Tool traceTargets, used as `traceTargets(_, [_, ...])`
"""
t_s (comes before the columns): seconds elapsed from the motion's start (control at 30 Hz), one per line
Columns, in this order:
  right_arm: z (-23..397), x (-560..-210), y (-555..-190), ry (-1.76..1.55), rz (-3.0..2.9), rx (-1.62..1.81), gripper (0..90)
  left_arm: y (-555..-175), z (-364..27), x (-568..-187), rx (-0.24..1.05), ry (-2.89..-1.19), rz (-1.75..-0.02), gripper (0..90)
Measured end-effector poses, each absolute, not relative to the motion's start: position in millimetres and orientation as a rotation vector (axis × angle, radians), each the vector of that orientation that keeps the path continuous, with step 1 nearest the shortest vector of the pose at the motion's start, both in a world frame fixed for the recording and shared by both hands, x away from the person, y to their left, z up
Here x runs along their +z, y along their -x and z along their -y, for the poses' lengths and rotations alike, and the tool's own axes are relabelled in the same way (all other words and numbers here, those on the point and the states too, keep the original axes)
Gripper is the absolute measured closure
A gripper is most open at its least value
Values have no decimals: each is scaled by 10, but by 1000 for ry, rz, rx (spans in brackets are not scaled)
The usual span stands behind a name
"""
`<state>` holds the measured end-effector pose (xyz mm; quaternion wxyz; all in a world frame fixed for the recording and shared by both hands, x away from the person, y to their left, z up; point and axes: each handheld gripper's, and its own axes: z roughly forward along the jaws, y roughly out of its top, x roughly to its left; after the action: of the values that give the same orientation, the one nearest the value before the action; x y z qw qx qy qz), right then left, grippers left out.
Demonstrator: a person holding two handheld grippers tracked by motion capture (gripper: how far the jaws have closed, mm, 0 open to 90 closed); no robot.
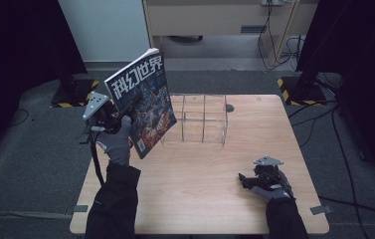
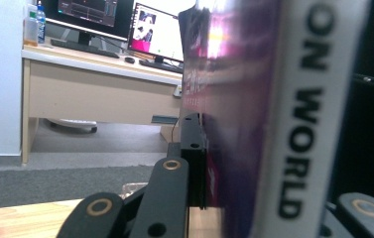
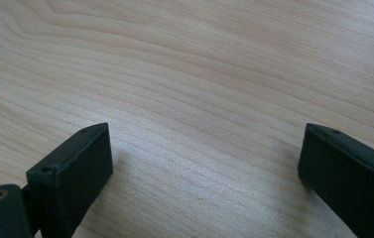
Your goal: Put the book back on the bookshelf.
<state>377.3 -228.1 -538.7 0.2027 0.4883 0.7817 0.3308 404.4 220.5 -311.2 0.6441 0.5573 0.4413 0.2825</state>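
A magazine [image 1: 142,102] with a dark illustrated cover and white Chinese title is held upright and tilted above the table's left side. My left gripper [image 1: 125,117] is shut on its lower left edge. In the left gripper view the magazine's white spine [image 2: 298,114] with black letters stands between the jaws, one finger [image 2: 194,148] pressed against its purple cover. A clear acrylic divided rack [image 1: 200,119] stands on the table just right of the magazine. My right gripper [image 1: 242,180] rests low at the table's front right, its jaws wide apart over bare wood [image 3: 199,99], nothing between them.
The wooden table [image 1: 200,199] has bare room in its middle and front. Black stands with yellow-striped feet [image 1: 294,89] flank the far corners, cables trailing on the grey floor. In the left gripper view a desk with monitors [image 2: 100,64] stands beyond.
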Motion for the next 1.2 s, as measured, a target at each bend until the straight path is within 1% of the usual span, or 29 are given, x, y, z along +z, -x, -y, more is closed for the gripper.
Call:
traceTargets(0.57, [2278,-5385,-3771,-1370,-2181,925,68,-4375,-2145,-3148,677,-1262,-1063,817])
traceTargets(0.77, [2279,-5385,-3771,-1367,-2182,924,68,-4480,-2133,-3213,686,-1250,-1078,817])
traceTargets(1.2, [2278,-5385,-3771,-1365,-2180,924,68,-4619,-1930,-3327,698,-1251,-1103,817])
